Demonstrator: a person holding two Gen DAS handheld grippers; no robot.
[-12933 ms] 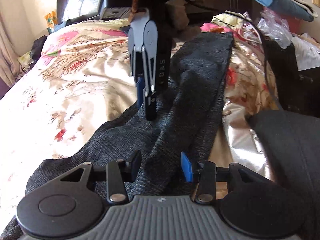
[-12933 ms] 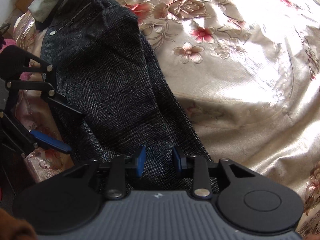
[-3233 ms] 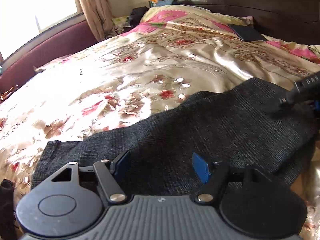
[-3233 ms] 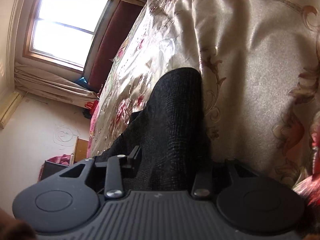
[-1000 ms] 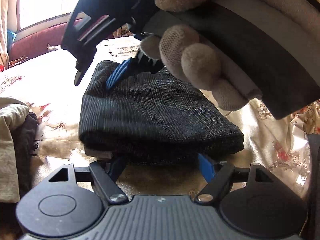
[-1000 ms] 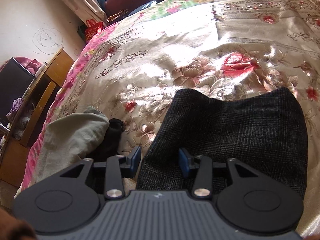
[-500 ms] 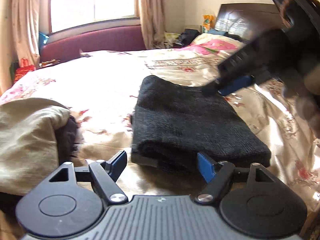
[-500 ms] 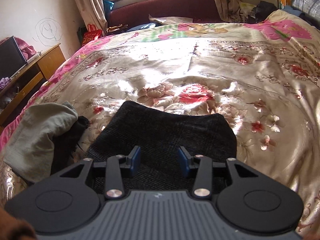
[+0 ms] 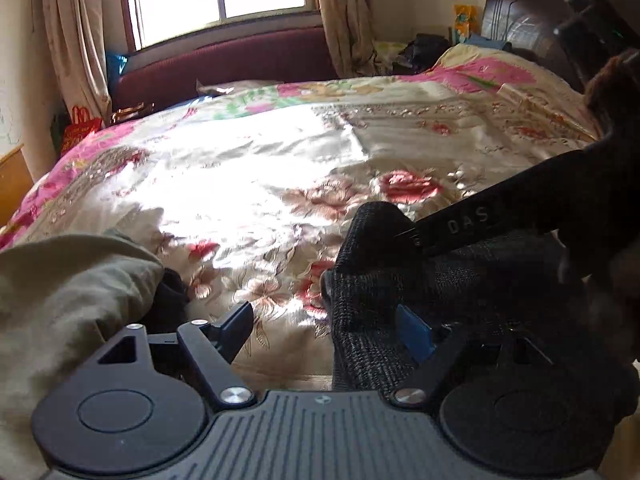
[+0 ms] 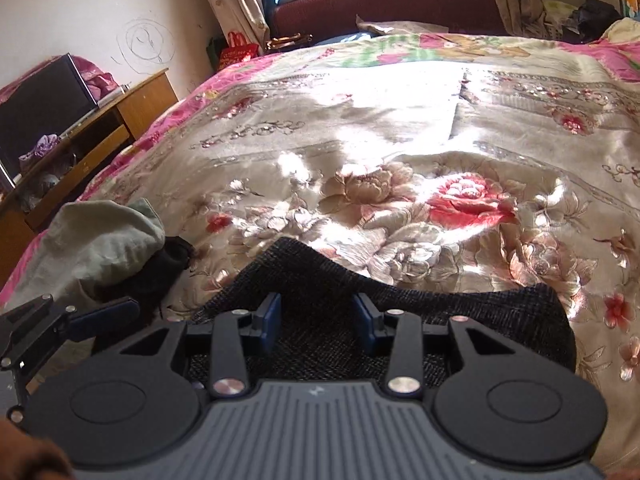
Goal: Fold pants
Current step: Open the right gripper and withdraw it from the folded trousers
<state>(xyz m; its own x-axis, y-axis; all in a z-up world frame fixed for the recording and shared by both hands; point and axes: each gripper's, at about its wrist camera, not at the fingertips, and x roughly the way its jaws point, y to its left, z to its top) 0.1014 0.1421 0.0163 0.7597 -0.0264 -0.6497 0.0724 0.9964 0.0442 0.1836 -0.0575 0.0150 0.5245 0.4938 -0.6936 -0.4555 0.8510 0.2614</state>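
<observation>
The dark grey pants (image 10: 404, 304) lie folded into a compact stack on the floral bedspread (image 10: 400, 152). My right gripper (image 10: 316, 318) is open, its jaws standing over the stack's near part. In the left wrist view the pants (image 9: 480, 276) sit at the right, with the right gripper's black finger (image 9: 472, 224) resting on top of them. My left gripper (image 9: 330, 330) is open; its right blue pad lies against the stack's left corner and its left finger (image 9: 232, 328) hangs over the bedspread (image 9: 256, 184).
A crumpled beige garment (image 9: 60, 300) over a black one (image 9: 168, 300) lies at the left; it also shows in the right wrist view (image 10: 100, 240). A wooden desk (image 10: 100, 132) stands at the left of the bed. A maroon bench (image 9: 224, 64) and window lie beyond.
Both grippers have shifted: the left one moved leftward so the stack now sits at its right jaw. The right gripper has come down onto the top of the stack.
</observation>
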